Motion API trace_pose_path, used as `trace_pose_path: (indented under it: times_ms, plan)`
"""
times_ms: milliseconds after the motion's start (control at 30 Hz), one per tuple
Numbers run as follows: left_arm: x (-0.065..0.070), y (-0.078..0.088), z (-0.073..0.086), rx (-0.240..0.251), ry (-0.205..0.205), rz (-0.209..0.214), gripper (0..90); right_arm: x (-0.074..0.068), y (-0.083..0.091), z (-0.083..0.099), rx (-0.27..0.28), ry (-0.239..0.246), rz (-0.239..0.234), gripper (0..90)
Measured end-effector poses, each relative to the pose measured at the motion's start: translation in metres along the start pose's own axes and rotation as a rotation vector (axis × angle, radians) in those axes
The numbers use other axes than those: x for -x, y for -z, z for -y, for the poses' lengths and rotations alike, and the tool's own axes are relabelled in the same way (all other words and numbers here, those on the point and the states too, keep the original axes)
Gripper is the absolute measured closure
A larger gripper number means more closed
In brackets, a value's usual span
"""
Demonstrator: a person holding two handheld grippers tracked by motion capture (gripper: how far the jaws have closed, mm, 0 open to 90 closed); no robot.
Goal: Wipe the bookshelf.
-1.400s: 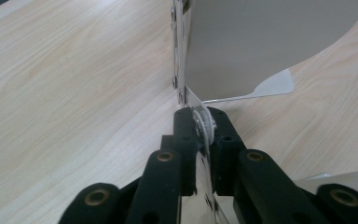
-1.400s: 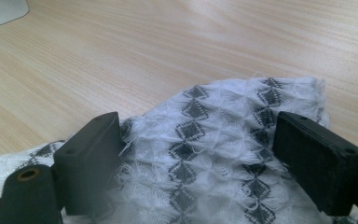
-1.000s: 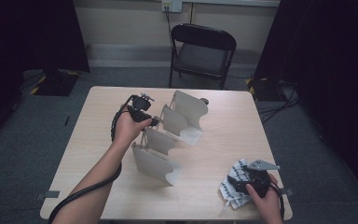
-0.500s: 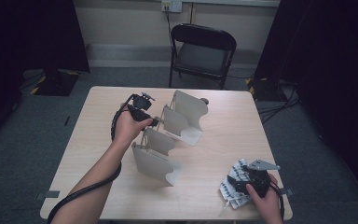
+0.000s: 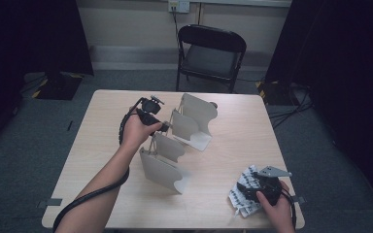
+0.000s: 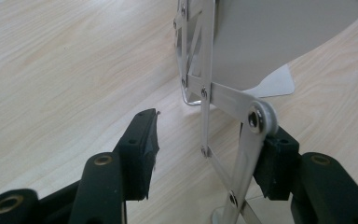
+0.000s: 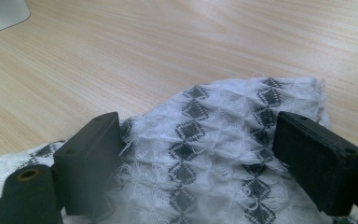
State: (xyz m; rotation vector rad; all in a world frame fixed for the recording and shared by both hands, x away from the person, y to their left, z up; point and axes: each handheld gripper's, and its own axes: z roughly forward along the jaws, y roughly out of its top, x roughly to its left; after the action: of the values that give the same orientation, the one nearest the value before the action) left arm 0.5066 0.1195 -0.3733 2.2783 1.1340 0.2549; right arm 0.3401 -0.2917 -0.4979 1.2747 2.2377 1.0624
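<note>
The table is occupying the frame centre. The folding rack is standing on it at centre, its long axis running lower left to upper right. The left gripper, jaws just opening, is straddling a scissor bar. The right gripper, jaws spread, is resting over the patterned cloth at lower right.

Two black handheld grippers, left gripper with black cable looped along a bare forearm, right gripper topped by grey three-cornered plate, blocky matte jaws (brass-coloured pivot rivets), small screw holes in pads.
</note>
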Motion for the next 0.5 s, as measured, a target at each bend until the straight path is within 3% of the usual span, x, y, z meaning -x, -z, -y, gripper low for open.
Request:
trace_pose_path:
  times_ms: [67,233,500]
  plan:
    - [-0.0006,-0.0033,0.0017,0.009,0.007,0.042,53.9,0.0000,0.0000,0.0000,0.000,0.000,0.000,14.8]
    - [0.0004,-0.0044,0.0002,0.001,0.005,0.022,49.4,0.0002,0.0000,0.0000,0.001,-0.001,-0.001,14.8]
    - [0.0021,-0.0038,-0.0021,-0.011,-0.020,0.024,52.3,0.0001,0.0000,0.0000,0.000,0.000,-0.001,14.8]
